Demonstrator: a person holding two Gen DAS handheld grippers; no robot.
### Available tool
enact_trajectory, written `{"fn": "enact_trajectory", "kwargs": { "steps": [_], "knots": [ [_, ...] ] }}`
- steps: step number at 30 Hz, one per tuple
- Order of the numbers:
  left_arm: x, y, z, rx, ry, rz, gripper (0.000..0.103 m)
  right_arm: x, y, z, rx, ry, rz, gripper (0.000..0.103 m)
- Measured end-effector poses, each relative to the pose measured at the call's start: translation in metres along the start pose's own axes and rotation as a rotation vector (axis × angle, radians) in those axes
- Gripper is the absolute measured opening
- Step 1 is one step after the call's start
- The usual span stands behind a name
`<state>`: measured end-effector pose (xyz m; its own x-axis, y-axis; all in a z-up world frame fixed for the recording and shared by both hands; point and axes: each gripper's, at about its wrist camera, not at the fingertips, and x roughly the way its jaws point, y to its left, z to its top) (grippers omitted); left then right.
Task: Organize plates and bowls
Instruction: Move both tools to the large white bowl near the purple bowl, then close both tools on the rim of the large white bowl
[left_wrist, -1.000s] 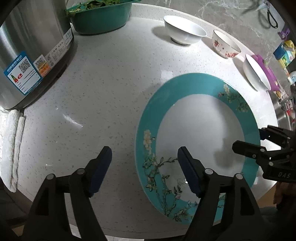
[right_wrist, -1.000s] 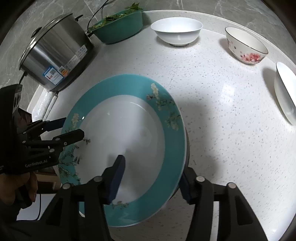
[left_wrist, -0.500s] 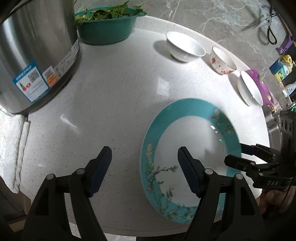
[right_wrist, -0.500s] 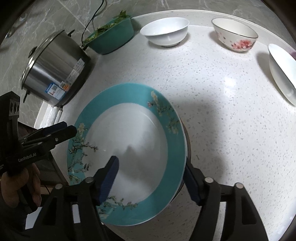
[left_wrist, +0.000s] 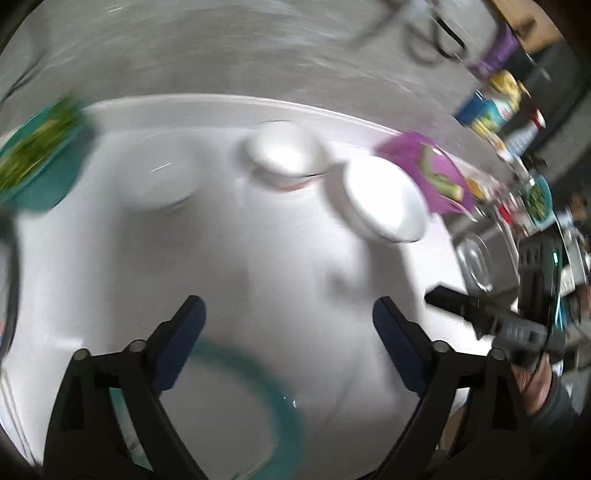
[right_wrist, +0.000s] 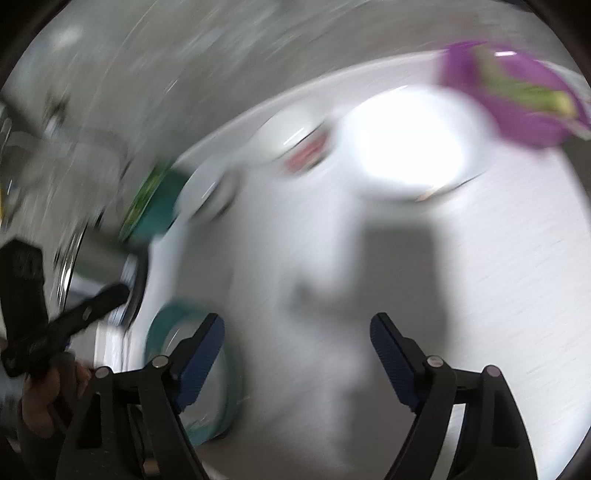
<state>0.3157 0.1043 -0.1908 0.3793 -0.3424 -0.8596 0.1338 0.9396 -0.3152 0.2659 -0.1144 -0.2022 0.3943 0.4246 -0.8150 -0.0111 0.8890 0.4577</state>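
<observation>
White counter carries the teal plate; beyond it, left gripper and right gripper have just been opening, nothing between them.

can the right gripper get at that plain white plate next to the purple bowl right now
Probably yes. The right gripper is open and empty, and only bare counter lies between it and the white plate; blur hides details.

Bench, white, speckled.
Lying on it: teal-rimmed plate, three white bowls, teal bowl of greens, purple bowl.
</observation>
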Motion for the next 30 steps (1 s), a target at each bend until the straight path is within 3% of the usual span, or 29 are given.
{"fn": "enact_trajectory", "kwargs": {
  "steps": [3,6,10,17,21,26,28,30],
  "knots": [
    [0.044,-0.041,0.040,0.031,0.051,-0.005,0.103,-0.012,-0.058,0.040,0.126,-0.011,-0.065,0.089],
    [0.095,-0.065,0.067,0.023,0.096,0.039,0.103,-0.011,-0.097,0.068,0.159,-0.024,-0.106,0.089],
    [0.144,-0.078,0.086,0.016,0.115,0.087,0.103,0.001,-0.126,0.081,0.210,-0.018,-0.090,0.089],
    [0.188,-0.079,0.091,-0.011,0.166,0.083,0.103,0.022,-0.139,0.090,0.205,-0.017,-0.025,0.084],
    [0.207,-0.080,0.102,-0.021,0.181,0.128,0.099,0.033,-0.143,0.101,0.190,-0.010,-0.025,0.075],
    [0.219,-0.079,0.110,-0.024,0.162,0.148,0.086,0.048,-0.141,0.109,0.178,0.005,-0.042,0.068],
    [0.228,-0.080,0.114,-0.018,0.164,0.154,0.058,0.055,-0.140,0.109,0.169,0.021,-0.057,0.060],
    [0.239,-0.080,0.115,-0.021,0.188,0.158,0.041,0.060,-0.141,0.110,0.162,0.037,-0.058,0.054]
  ]
}}
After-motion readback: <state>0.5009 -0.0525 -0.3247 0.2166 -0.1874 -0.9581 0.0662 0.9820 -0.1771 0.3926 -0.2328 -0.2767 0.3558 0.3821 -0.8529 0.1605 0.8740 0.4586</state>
